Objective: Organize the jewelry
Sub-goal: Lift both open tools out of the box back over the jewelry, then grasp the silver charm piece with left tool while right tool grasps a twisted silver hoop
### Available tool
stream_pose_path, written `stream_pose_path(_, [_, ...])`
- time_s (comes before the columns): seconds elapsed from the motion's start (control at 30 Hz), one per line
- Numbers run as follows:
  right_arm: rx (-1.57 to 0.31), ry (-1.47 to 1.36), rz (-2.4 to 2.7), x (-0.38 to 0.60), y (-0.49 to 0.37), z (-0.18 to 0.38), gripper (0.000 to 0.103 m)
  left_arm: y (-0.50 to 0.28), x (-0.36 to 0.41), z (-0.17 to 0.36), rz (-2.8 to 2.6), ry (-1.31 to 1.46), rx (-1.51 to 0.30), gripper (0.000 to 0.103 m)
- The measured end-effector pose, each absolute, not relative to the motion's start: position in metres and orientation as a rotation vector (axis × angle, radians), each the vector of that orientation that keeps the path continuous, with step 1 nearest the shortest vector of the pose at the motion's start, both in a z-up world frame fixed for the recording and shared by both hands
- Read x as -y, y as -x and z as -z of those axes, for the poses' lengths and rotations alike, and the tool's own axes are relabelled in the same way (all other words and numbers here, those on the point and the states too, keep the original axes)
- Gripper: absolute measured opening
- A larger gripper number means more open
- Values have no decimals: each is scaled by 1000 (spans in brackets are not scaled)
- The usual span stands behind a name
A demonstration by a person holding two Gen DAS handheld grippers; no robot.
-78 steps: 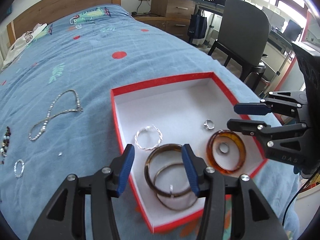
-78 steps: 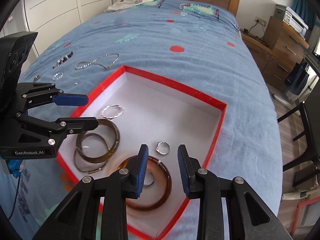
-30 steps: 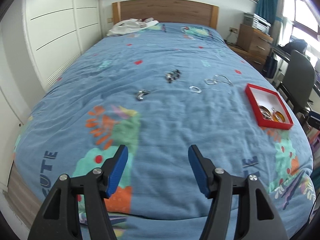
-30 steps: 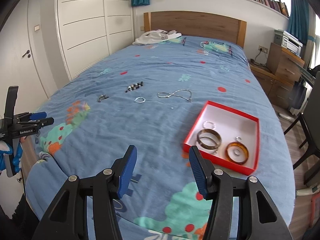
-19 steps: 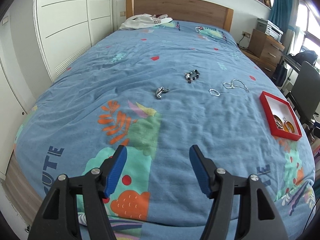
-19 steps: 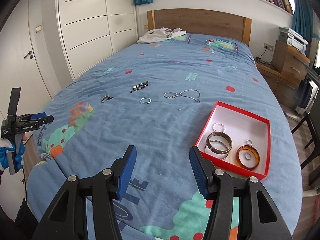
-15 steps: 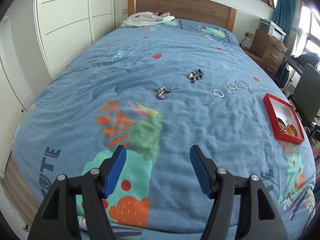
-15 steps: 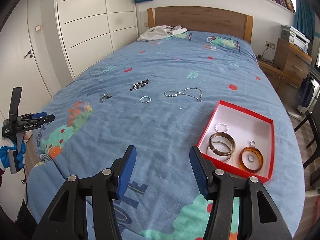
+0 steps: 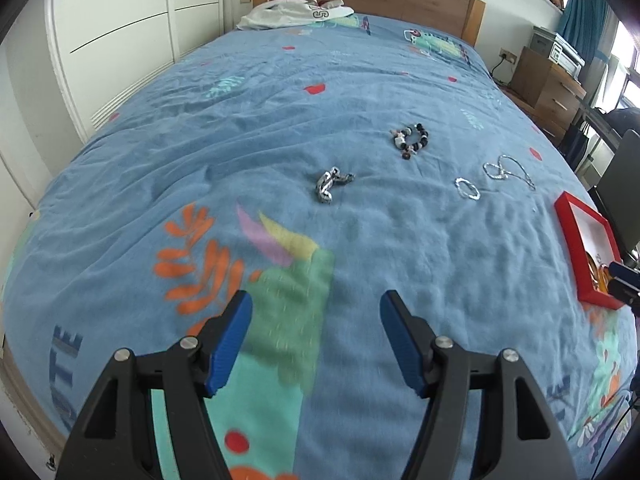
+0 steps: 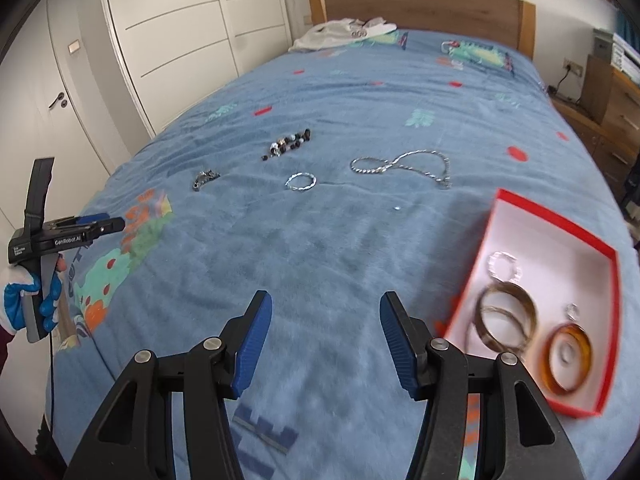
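We see our left tongs [image 9: 316,338], jaws just widened, and right tongs [image 10: 326,338] both spread and empty over the blue patterned bedspread [image 9: 240,152]. Beyond lie a silver chain-link bracelet [image 9: 329,190], black beaded bracelet [image 9: 412,141], twisted silver ring [image 10: 301,181] and silver necklace [image 10: 404,165]; bangles rest in the red-rimmed white box [image 10: 560,224] at right.

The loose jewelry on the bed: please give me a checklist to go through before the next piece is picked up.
1. Left tool empty, open: ok.
2. Right tool empty, open: ok.
3. Loose pieces in view and apart from each other: ok. Chunky chain, beaded bracelet, twisted ring bracelet, long chain necklace.
4. Red box has free floor for more: ok; bangles and amber bangle fill only its near part.
5. A tool already at a piece: not ok; both are over bare bedspread.
6. Tiny bright speck is jewelry: cannot tell.
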State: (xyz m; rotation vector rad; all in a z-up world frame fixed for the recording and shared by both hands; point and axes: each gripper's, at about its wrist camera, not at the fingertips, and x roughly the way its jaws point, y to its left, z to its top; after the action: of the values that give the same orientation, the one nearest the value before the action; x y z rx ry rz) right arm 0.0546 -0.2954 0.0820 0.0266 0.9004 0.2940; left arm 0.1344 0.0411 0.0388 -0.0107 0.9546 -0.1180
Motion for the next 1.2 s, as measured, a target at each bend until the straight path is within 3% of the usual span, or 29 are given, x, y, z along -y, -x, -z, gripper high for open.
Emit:
stream_pose_path(0.43, [-943, -1, -382, 249, -163, -48, 57, -246, -27, -1, 182, -25, -967, 65])
stream_pose_path(0.8, [-967, 9, -405, 225, -230, -19, 59, -280, -21, 26, 234, -47, -975, 62])
stream_pose_path(1.2, [-990, 17, -441, 204, -263, 0, 57, -281, -12, 33, 265, -72, -969, 26])
